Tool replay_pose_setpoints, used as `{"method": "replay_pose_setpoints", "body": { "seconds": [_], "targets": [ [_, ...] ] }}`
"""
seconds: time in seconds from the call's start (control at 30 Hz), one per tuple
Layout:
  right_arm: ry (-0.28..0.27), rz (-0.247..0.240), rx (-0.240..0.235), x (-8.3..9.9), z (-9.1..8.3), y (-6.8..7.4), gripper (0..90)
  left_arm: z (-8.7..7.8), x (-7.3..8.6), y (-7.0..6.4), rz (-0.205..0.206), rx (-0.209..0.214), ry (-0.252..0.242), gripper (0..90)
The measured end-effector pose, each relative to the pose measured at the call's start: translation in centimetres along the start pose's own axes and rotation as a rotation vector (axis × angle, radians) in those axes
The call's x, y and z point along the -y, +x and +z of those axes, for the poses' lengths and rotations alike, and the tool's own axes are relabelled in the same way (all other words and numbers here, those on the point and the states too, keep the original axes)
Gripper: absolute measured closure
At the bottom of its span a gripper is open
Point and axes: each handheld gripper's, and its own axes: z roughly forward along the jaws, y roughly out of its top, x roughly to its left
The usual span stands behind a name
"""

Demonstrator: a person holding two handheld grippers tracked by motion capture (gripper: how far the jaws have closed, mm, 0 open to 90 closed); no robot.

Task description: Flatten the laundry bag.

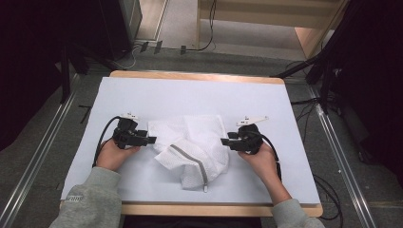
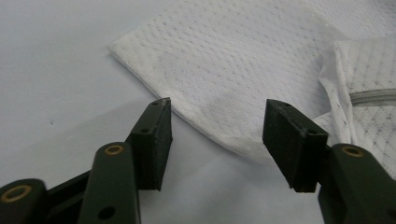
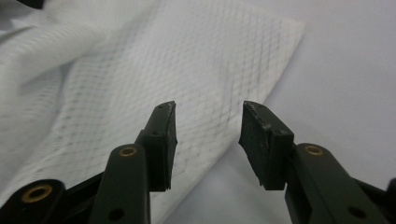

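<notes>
Both claws sit spread wide: left claw (image 1: 151, 140) and right claw (image 1: 224, 141) flank a crumpled white mesh bag (image 1: 190, 147) mid-worktop (image 1: 142, 95). The high view shows its grey zipper (image 1: 192, 164); the right gripper view just catches weave.

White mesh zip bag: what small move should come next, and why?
Probably close both grippers on the white mesh zip bag. The left gripper and right gripper are open, each straddling a bag edge lying flat on the table, neither gripping it.
</notes>
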Motion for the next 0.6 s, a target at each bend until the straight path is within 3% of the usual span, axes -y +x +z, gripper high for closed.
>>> {"method": "replay_pose_setpoints", "body": {
  "seconds": [0.1,0.17,0.23,0.3,0.37,0.47,0.53,0.6],
  "targets": [
    [0.04,0.002,0.04,0.3,1.2,-0.3,55.5,0.1,0.1,-0.4,0.005,-0.001,0.006,53.7],
    [0.057,-0.005,0.053,0.4,1.8,-0.5,56.3,0.2,0.1,-0.8,0.025,-0.037,0.002,56.6],
    [0.039,0.007,0.051,0.4,2.0,-0.5,57.7,0.3,0.1,-1.1,0.033,-0.071,0.009,61.9],
    [0.034,-0.001,0.058,0.3,2.2,-0.2,62.0,0.3,0.1,-1.1,0.023,-0.084,0.009,68.3],
    [0.037,-0.021,0.093,0.3,2.4,0.2,69.2,0.4,0.0,-1.2,0.024,-0.1,0.012,76.0],
    [0.044,-0.026,0.114,0.1,2.6,0.5,81.4,0.6,-0.1,-1.1,0.005,-0.04,0.022,90.0],
    [0.054,-0.012,0.087,-0.1,2.6,0.5,89.3,0.6,-0.3,-1.2,0.032,-0.05,0.042,90.0],
    [0.067,-0.004,0.082,-0.3,2.7,0.5,90.0,0.6,-0.6,-1.0,0.011,-0.04,0.052,90.0]
  ]
}}
